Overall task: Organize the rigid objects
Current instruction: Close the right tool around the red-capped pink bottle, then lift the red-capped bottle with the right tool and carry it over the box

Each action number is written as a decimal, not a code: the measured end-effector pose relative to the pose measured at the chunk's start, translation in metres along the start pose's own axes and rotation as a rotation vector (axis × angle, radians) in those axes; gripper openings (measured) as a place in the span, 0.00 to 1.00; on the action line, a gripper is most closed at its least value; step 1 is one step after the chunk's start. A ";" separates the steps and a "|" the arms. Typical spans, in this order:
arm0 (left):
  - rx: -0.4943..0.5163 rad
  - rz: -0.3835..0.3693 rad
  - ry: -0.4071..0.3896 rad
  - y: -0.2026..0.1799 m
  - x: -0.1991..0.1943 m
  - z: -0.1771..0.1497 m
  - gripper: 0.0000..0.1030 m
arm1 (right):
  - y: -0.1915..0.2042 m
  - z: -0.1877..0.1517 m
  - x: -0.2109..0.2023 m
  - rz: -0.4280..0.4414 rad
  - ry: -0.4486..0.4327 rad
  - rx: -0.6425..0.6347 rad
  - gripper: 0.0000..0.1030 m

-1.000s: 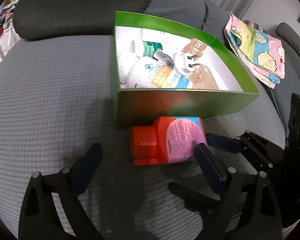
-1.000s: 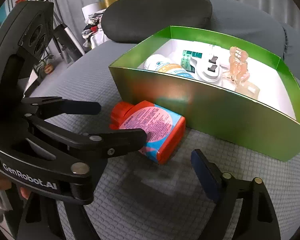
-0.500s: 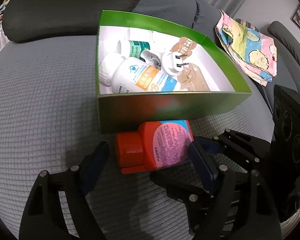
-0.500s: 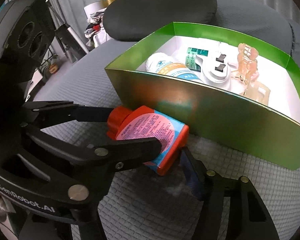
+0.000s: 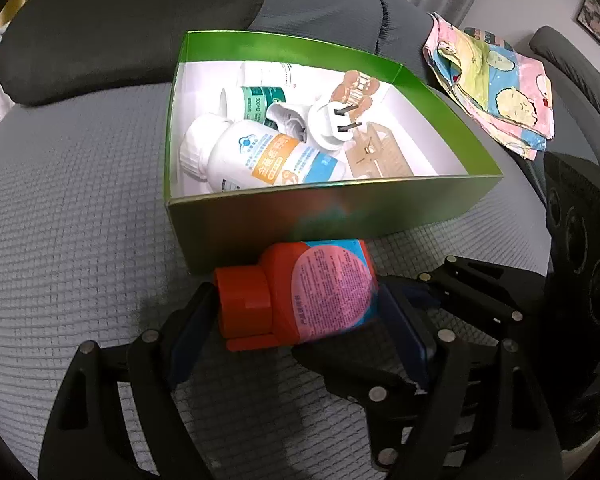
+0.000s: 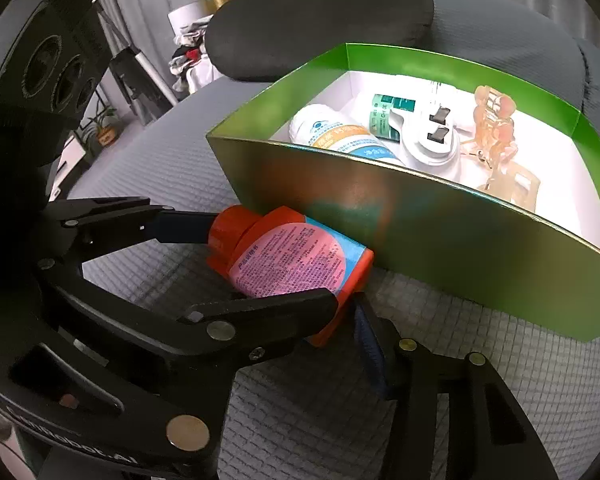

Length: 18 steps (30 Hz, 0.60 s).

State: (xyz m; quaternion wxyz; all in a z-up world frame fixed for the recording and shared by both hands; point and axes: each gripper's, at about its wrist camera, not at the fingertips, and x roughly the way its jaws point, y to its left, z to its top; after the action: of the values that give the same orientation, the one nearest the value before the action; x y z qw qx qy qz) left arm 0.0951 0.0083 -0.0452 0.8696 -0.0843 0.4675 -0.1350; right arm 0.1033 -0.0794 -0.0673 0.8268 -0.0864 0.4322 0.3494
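Note:
A red bottle [image 5: 300,292] with a pink label lies on its side on the grey sofa seat, against the front wall of a green box [image 5: 340,216]. My left gripper [image 5: 294,300] is shut on it, one pad on the cap and the other on the base. My right gripper [image 5: 350,320] comes in from the right with its jaws closing around the bottle's base end. Its far fingertip [image 6: 366,332] sits beside the base corner, and its other finger is hidden behind the left gripper [image 6: 236,264]. In the right wrist view the bottle [image 6: 288,264] lies next to the box [image 6: 420,216].
The box holds a white pill bottle [image 5: 260,156], a teal-labelled bottle [image 5: 256,100], a white plug [image 5: 332,128] and hair clips [image 5: 356,86]. A colourful cloth [image 5: 496,92] lies at the right, and a dark cushion [image 5: 120,20] sits behind the box.
My left gripper has moved in and shut on the red bottle's cap and base. The right gripper's fingers have narrowed and come up to the bottle's base end.

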 end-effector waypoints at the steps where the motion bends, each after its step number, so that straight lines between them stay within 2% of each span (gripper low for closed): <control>1: 0.001 0.004 -0.003 -0.001 -0.001 0.000 0.77 | 0.000 0.000 -0.001 0.002 -0.001 0.002 0.53; 10: 0.017 0.024 -0.030 -0.011 -0.014 -0.005 0.76 | 0.006 -0.007 -0.016 0.012 -0.033 0.014 0.52; 18: 0.057 0.034 -0.072 -0.033 -0.035 -0.008 0.76 | 0.014 -0.015 -0.046 0.008 -0.084 0.012 0.52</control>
State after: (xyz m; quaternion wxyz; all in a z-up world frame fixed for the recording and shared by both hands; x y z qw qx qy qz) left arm 0.0648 -0.0121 -0.0128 0.8900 -0.0563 0.4332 -0.1306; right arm 0.0668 -0.0995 -0.0384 0.8434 -0.0651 0.3994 0.3535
